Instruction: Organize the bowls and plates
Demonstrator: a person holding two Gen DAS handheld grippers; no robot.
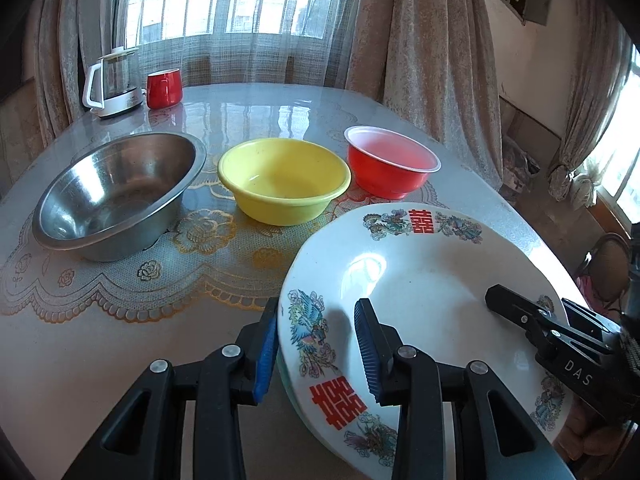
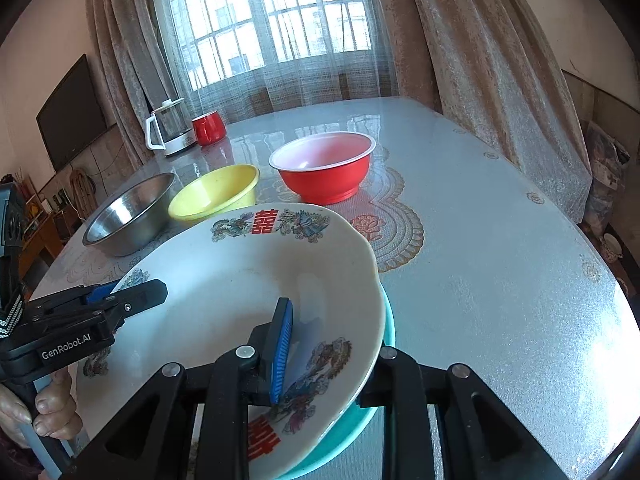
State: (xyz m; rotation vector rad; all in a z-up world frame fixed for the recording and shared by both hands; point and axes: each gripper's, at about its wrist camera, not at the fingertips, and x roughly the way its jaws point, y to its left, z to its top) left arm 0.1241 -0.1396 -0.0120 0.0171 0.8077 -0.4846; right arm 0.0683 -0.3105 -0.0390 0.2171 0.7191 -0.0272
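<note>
While each hand-held gripper straddles a rim of the plate, the left hand-held gripper has one blue pad outside the near-left edge and the other over the dish's inside, with a visible gap on the inner side, so whether the pads actually press I cannot tell; its jaws stand narrowly apart. The right hand-held gripper comes in from the opposite edge, one pad above the inner face and the other finger hidden under the rim, again narrowly parted, and the pinch itself is hidden. Under the plate a teal plate peeks out at the right edge, so the two look stacked and carried or set together; whether they rest on the bench is unclear.

The plates sit directly between the two tools, equally close to both. The bowls lie ahead in a row running left to right: a steel bowl, a yellow bowl just beside it, and a red bowl just right of that. The steel one is nearer the left tool, the red one nearer the right, so my guess is the next pick would split that way.

Far back stand a kettle and a red cup, well clear of the work
</note>
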